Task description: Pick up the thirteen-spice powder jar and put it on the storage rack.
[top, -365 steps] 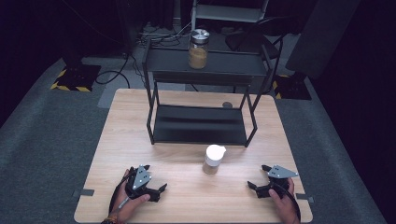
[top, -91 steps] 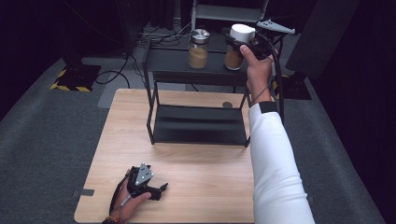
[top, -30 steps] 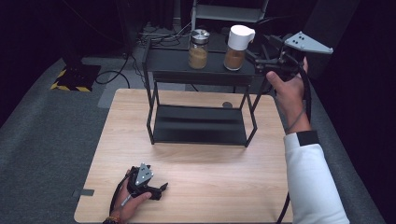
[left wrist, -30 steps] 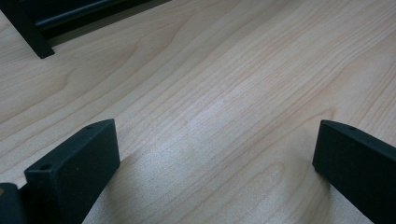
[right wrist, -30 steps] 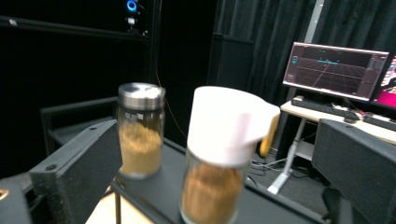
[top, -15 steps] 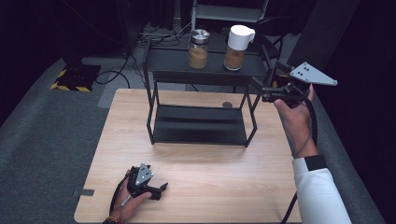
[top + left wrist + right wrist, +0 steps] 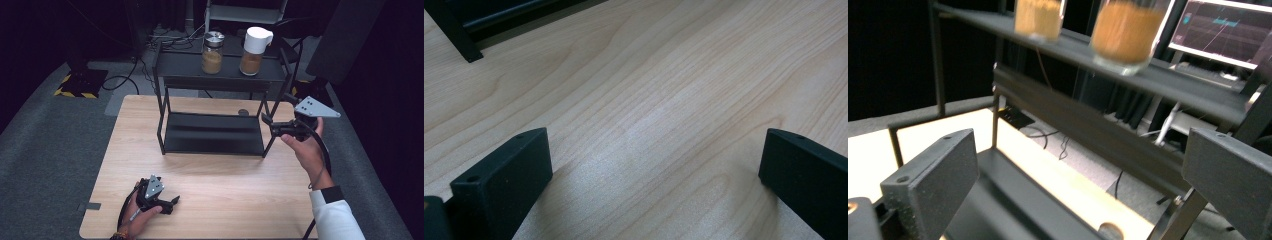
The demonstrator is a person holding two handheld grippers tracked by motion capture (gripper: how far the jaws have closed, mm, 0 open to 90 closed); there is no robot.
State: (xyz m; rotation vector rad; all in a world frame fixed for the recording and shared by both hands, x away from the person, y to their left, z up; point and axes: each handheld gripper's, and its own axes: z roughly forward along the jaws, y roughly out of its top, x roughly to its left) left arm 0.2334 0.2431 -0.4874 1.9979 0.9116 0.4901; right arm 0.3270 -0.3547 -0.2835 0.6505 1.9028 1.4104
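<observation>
Two glass jars of brown powder stand on the top shelf of a black metal rack (image 7: 215, 67): a silver-lidded jar (image 7: 213, 52) and a white-lidded jar (image 7: 253, 44) to its right. Blurred, the same pair, silver-lidded jar (image 7: 1038, 17) and white-lidded jar (image 7: 1126, 31), appears in the right gripper view. My right gripper (image 7: 267, 124) is open and empty, held in the air beside the rack's right front leg, below the shelf. My left gripper (image 7: 173, 202) rests open and empty on the wooden table (image 7: 220, 192) near its front left; its jaws stand wide apart over bare wood (image 7: 654, 130).
The rack's lower shelf (image 7: 212, 132) holds nothing. A small dark round spot (image 7: 243, 112) lies on the table behind the rack. Cables and a metal stand (image 7: 245, 10) sit on the dark floor beyond. Grey carpet surrounds the table.
My right gripper carried the white-lidded jar from the table up onto the top shelf, let go, and has drawn back down and toward me. The left gripper stayed put.
</observation>
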